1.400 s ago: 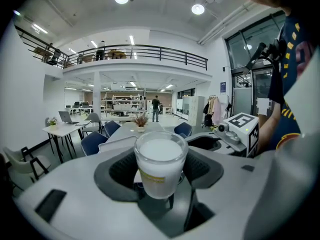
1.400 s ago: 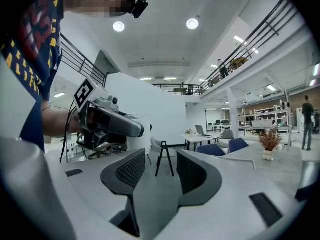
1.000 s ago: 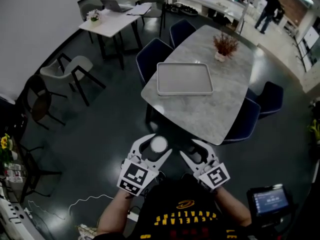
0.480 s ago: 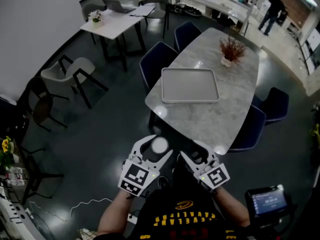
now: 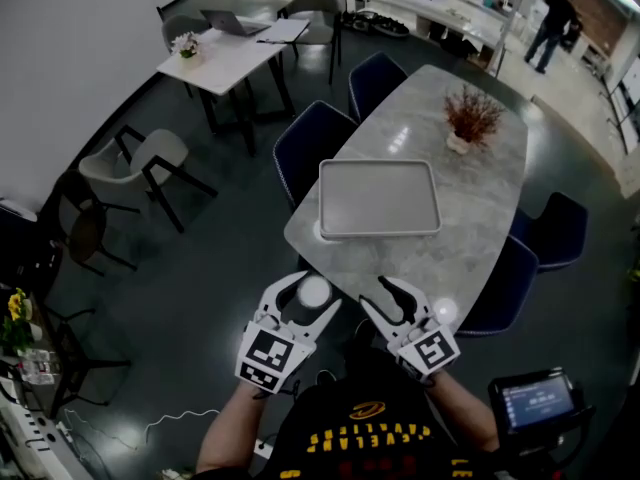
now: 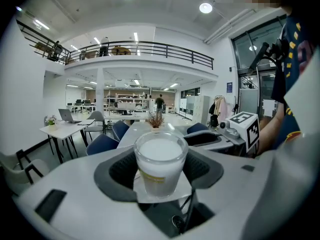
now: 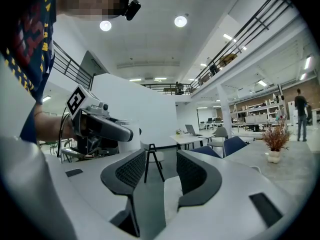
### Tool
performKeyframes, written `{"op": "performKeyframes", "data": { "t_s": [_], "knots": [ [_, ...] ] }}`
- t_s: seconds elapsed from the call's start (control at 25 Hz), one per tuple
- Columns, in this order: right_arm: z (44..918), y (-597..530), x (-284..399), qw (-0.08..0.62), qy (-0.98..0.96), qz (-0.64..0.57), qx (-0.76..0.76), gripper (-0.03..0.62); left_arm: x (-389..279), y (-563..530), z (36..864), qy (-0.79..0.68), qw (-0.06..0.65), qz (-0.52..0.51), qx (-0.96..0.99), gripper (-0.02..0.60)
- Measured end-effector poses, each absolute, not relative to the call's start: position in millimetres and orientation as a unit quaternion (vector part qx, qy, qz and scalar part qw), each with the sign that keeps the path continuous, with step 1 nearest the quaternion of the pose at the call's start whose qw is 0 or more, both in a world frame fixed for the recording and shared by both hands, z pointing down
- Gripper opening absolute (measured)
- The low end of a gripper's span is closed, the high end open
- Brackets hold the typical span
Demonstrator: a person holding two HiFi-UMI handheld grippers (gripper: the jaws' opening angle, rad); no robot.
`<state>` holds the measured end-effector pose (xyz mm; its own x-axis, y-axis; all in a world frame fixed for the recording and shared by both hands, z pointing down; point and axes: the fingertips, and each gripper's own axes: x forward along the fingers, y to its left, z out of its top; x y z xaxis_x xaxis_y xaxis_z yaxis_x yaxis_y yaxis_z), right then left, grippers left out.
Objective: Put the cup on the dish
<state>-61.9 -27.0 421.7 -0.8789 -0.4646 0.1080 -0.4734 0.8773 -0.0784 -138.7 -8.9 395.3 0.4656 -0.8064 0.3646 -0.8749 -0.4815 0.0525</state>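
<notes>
My left gripper [image 5: 308, 288] is shut on a clear cup [image 5: 315, 290] with a white filling, held upright between its dark pads [image 6: 117, 171]. In the left gripper view the cup [image 6: 159, 159] stands in the middle of the frame. My right gripper [image 5: 378, 298] is beside it, open, and its jaws [image 7: 160, 176] have nothing between them. A grey rectangular tray [image 5: 380, 198] lies on the marble table [image 5: 450, 228] ahead of both grippers. Both grippers hang in the air short of the table's near edge.
A potted dry plant [image 5: 470, 118] stands on the table beyond the tray. Dark blue chairs [image 5: 312, 138] ring the table. A white table [image 5: 235, 53] with a laptop and grey chairs [image 5: 150, 158] stand at the left. A person [image 5: 552, 13] walks far behind.
The table and tray have come nearer and lower in the head view. Both grippers keep their places, and the left stays shut on the cup.
</notes>
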Motion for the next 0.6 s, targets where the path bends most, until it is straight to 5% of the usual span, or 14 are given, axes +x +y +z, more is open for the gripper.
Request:
{"op": "performKeyframes", "data": {
  "t_s": [0.6],
  "knots": [
    [422,-137,-28,0.038,-0.966,0.068,0.246,0.195,-119,-117,398,-0.52,0.12,0.15,0.833,0.262]
  ]
}}
